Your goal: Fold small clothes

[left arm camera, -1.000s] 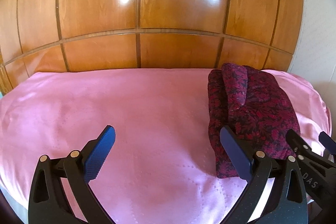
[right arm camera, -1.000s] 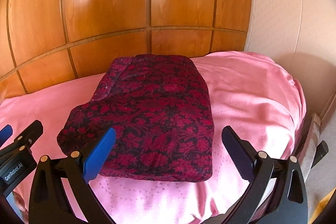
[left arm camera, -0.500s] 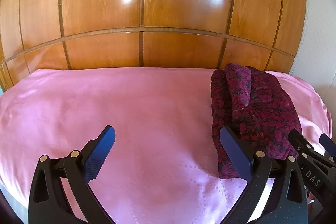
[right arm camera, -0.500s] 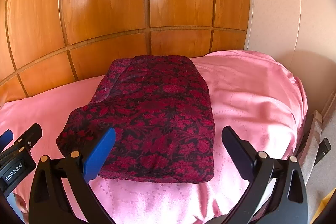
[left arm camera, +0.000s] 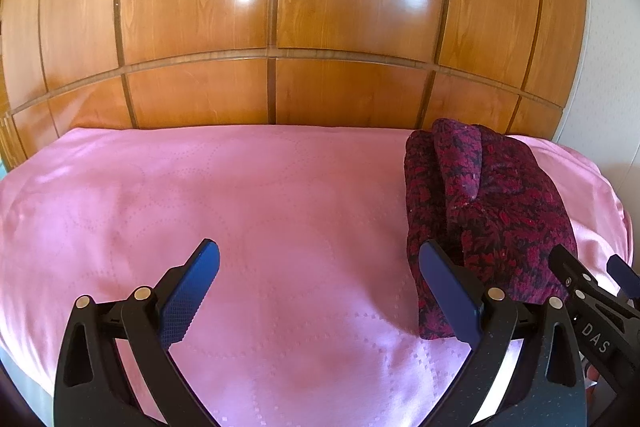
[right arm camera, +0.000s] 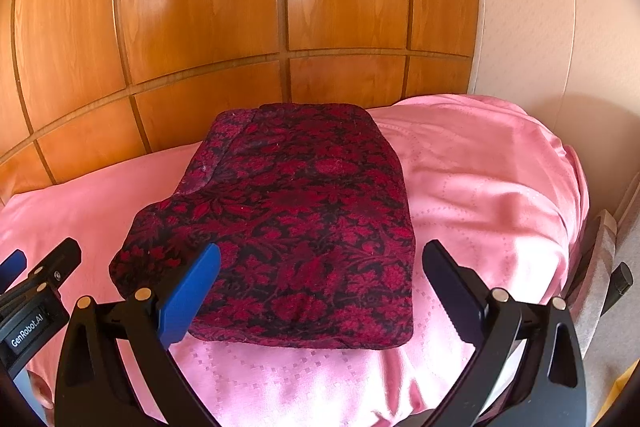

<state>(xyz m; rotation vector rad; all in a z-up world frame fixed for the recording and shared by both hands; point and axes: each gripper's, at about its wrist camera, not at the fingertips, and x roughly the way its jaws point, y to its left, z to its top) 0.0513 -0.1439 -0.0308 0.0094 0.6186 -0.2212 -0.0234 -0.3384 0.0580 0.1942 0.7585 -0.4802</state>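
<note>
A folded dark red floral garment (right arm camera: 296, 223) lies on the pink sheet (right arm camera: 488, 187), on the right part of the bed. In the left wrist view the garment (left arm camera: 484, 211) sits at the right. My left gripper (left arm camera: 320, 267) is open and empty above the bare pink sheet (left arm camera: 240, 207), left of the garment. My right gripper (right arm camera: 320, 267) is open and empty, held just in front of the garment's near edge. The right gripper's body shows at the left wrist view's right edge (left arm camera: 592, 311); the left gripper's body shows at the right wrist view's left edge (right arm camera: 36, 299).
A glossy wooden panelled wall (left arm camera: 272, 27) stands right behind the bed. A pale wall (right arm camera: 560, 27) is at the right. The bed's right edge drops off beside a grey chair (right arm camera: 600, 279).
Both grippers have drawn back slightly and stay open. The garment has not moved.
</note>
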